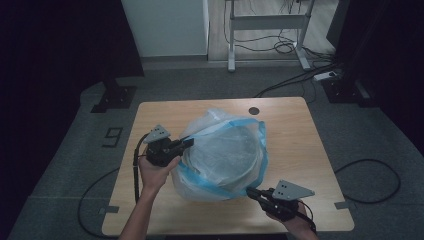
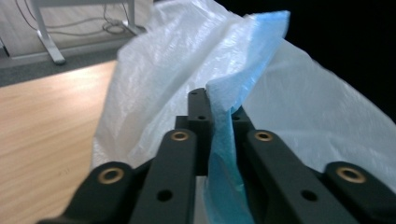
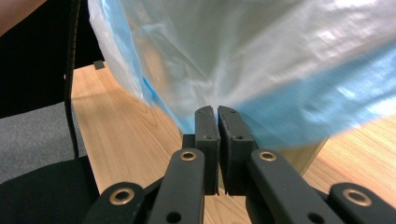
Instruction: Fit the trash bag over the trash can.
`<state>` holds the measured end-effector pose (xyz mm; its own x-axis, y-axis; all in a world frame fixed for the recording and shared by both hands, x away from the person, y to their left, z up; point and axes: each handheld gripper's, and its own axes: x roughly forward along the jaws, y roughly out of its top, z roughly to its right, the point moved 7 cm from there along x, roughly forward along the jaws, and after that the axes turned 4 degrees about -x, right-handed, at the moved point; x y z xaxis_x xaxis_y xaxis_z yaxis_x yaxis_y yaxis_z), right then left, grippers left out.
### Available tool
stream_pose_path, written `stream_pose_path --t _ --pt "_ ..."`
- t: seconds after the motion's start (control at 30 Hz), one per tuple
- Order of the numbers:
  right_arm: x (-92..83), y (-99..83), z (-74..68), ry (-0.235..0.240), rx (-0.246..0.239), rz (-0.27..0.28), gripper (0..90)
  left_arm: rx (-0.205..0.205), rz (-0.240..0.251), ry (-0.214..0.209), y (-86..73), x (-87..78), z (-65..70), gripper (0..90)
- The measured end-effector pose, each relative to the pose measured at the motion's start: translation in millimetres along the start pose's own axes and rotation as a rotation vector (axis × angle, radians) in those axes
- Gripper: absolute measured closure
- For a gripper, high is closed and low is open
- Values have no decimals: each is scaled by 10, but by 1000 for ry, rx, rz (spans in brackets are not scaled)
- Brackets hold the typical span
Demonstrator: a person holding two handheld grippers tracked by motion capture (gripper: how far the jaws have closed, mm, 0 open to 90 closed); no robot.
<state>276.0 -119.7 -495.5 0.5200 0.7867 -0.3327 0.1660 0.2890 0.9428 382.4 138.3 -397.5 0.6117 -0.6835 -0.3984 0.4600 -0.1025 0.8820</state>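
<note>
**Two grippers pinch the blue rim of a plastic bag over a round bin**

The clear plastic bag (image 1: 220, 155) with its blue rim band (image 1: 262, 150) sits in the middle of the wooden table (image 1: 310, 150), draped over a round grey container (image 1: 225, 150) whose mouth shows through the film. The bag lies between the two sets of fingers, one gripper at each side of it.

The left gripper (image 1: 187, 143) meets the bag's left edge. In the left gripper view its jaws stand closed on a fold of the blue band (image 2: 224, 140), which runs up between the fingers (image 2: 198, 109) and fans out above their tips; white film billows just beyond.

The right gripper (image 1: 250, 191) meets the bag's near right corner. In the right gripper view its fingers (image 3: 205, 126) are pressed together with almost no gap, and the blue band (image 3: 289, 121) reaches down to their tips, apparently nipped there. The tabletop lies just beneath them.

A hand (image 1: 155, 172) carries the left gripper; another (image 1: 295, 222) carries the right one at the table's near edge.
</note>
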Motion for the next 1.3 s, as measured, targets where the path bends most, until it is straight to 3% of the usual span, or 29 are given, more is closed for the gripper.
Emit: stream_pose_path --t 0.2,0.27,0.33,0.5,0.6,0.7,0.83,0.9,1.03,1.1,1.17,1.3 --pt "7 -35 14 3 2 -16 868 -118 72 -41 97 -31 -195 885" --pt "2 -44 13 10 8 -13 851 -123 68 -41 87 -25 -217 886" --pt "-47 -18 6 8 10 7 774 -122 70 -41 71 -22 -218 888" --pt "-285 196 92 -49 4 93 608 -120 80 -40 65 -22 -203 891" --pt "-431 387 310 -122 12 151 559 -116 88 -38 76 -34 -184 892" --pt "-450 539 586 -193 15 170 517 -114 97 -38 87 -39 -173 892" --pt "-309 664 958 -262 42 176 499 -110 102 -40 90 -27 -176 893" --pt "-177 707 1152 -293 81 172 492 -106 101 -39 89 -20 -192 893" --pt "53 756 1391 -319 169 172 558 -113 107 -44 90 -19 -232 893" --pt "159 772 1442 -288 190 181 687 -115 109 -44 81 -17 -259 893" --pt "222 771 1483 -309 178 165 861 -120 108 -38 66 -8 -291 893" --pt "285 769 1600 -324 234 171 890 -136 98 -21 25 48 -381 893"
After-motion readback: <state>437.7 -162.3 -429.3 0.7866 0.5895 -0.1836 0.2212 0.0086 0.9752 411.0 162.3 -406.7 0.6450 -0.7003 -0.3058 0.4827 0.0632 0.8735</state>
